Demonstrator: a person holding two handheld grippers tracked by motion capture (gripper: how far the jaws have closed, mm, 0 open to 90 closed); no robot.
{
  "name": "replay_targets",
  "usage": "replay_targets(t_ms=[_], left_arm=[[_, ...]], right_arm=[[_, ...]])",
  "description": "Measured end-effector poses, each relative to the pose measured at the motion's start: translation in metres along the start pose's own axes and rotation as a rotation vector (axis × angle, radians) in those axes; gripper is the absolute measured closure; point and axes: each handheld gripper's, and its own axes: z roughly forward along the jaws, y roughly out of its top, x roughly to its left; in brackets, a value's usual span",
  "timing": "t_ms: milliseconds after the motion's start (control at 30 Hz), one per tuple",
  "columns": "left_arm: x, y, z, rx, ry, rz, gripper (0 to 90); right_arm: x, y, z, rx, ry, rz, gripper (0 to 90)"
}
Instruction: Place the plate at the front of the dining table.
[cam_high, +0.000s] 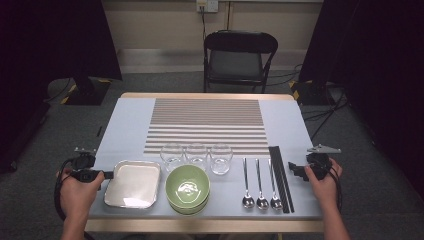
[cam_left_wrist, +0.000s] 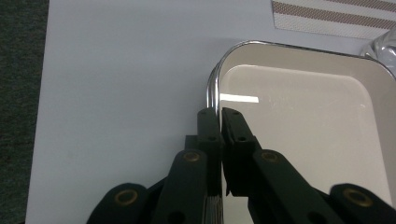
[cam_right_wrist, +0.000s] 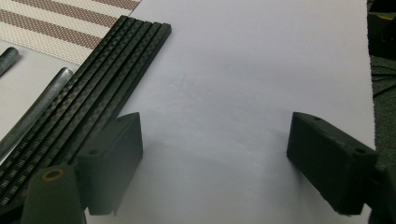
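The left gripper (cam_left_wrist: 219, 114) had its fingers pinched on the left rim of the square tray (cam_high: 134, 183), which sat at the near left of the bench (cam_high: 130, 115), just left of the green bowl (cam_high: 187, 187). In the left gripper view, the rim looked doubled, so there may have been more than one tray stacked; I could not tell for sure. The right gripper (cam_right_wrist: 212, 154) hung with its fingers spread wide over bare bench at the near right, just right of the black chopsticks (cam_right_wrist: 109, 81) and holding nothing.

The step in hand looked like the pick-up of the tray: the grip was made, the lift not yet begun. The next move probably called for a level lift, since a thin rim held at one edge could tip or slip, and care not to knock the bowl or the glasses (cam_high: 196, 156) behind it. The striped mat (cam_high: 207, 125) farther back seemed a likely place for it.
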Motion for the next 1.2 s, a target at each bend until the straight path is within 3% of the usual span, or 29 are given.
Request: replay_targets(t_ms=[467,700,967,1200], left_arm=[[0.0016,-0.0011,0.0008,-0.004,-0.01,-0.008,86.7],[0.0009,-0.0005,-0.0017,-0.012,-0.004,0.007,87.0],[0.0015,0.0005,-0.0011,-0.001,-0.013,-0.015,88.9],[-0.0014,0.0026,-0.0084,-0.038,0.003,-0.026,89.3]], right_arm=[[0.0,0.0,0.0,-0.001,0.0,0.0,17.4],[0.0001,0.0,0.0,0.0,0.0,0.0,17.3],[0.0,0.0,0.0001,0.0,0.0,0.0,17.4],[0.0001,0.0,0.0,0.0,0.0,0.0,17.4]])
